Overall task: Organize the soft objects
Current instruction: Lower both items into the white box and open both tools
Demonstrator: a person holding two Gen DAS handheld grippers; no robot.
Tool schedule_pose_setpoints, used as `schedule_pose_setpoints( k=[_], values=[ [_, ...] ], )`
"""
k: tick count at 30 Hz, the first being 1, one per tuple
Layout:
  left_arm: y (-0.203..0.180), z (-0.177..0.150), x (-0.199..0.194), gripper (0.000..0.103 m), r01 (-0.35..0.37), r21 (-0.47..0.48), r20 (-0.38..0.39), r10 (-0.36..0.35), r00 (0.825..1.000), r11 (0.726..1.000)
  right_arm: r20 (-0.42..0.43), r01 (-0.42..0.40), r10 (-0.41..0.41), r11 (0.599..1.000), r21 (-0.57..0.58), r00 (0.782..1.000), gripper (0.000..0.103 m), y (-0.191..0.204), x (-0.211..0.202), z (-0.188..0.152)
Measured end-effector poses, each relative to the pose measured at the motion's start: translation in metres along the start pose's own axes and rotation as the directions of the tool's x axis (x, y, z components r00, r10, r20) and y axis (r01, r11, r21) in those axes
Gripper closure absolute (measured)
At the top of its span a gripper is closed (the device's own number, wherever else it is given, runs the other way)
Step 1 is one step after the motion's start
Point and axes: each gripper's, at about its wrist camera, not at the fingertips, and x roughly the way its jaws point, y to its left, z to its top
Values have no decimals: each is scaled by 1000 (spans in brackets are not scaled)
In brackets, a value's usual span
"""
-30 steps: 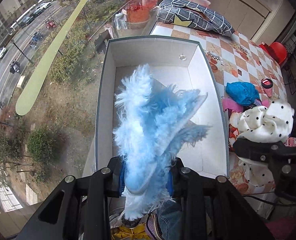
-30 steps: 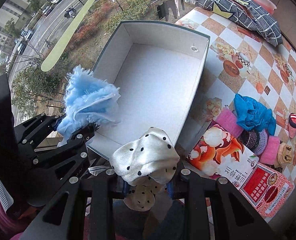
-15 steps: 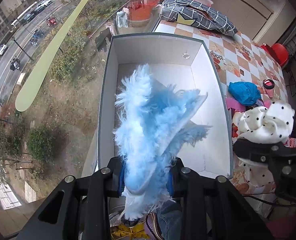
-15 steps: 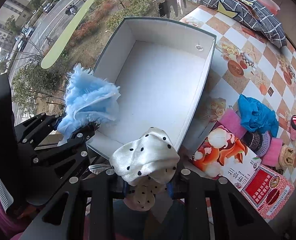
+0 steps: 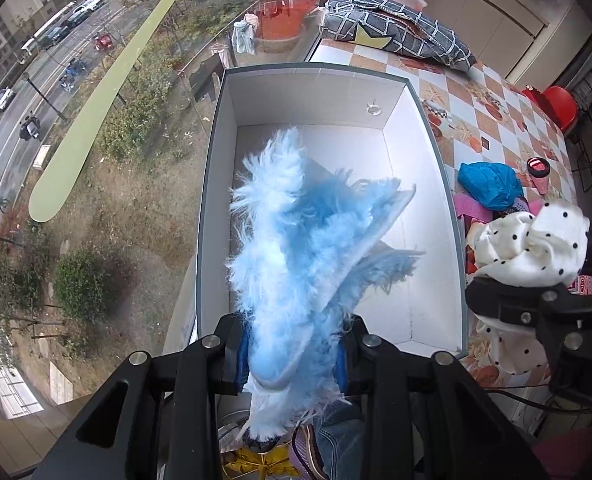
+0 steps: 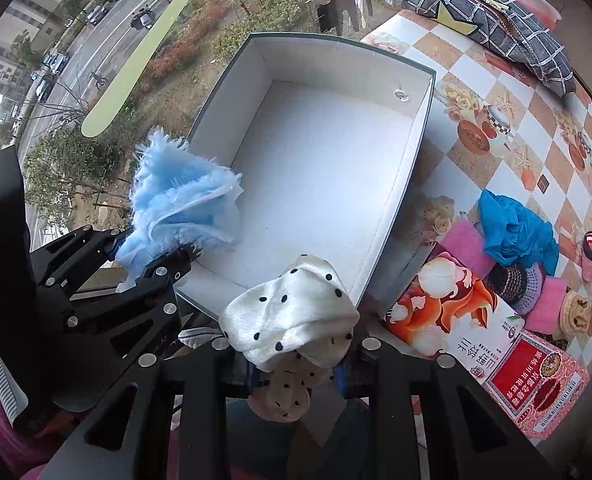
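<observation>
- Left gripper was clamped on one fluffy blue cloth: long shaggy pile, crumpled, with a flat thin edge. Its long axis ran forward from the jaws, tip pointing over the box.
- Right gripper was clamped on one white polka-dot cloth: smooth, satin-like, bunched into a rounded lump, black dots. No clear long axis; the bulk sat ahead of the jaws at the box's near rim.
- Box: one, rectangular, stiff card, white inside, dark rim, a small metal ring in the far wall. Both cloths were held above its near end; neither lay inside.
- On the checked tablecloth right of the box: one crumpled blue bag, two pink rolls, one dark knitted piece.
- One grey checked pillow lay at the far end.
</observation>
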Motion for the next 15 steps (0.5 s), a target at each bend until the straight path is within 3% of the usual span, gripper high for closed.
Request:
schedule_pose_setpoints(
  k=[15],
  values=[
    [1, 0, 1, 69, 0, -6, -4, 0, 1000, 1000, 17, -6, 6, 1000, 4, 1000, 75, 1, -2, 5]
  ],
)
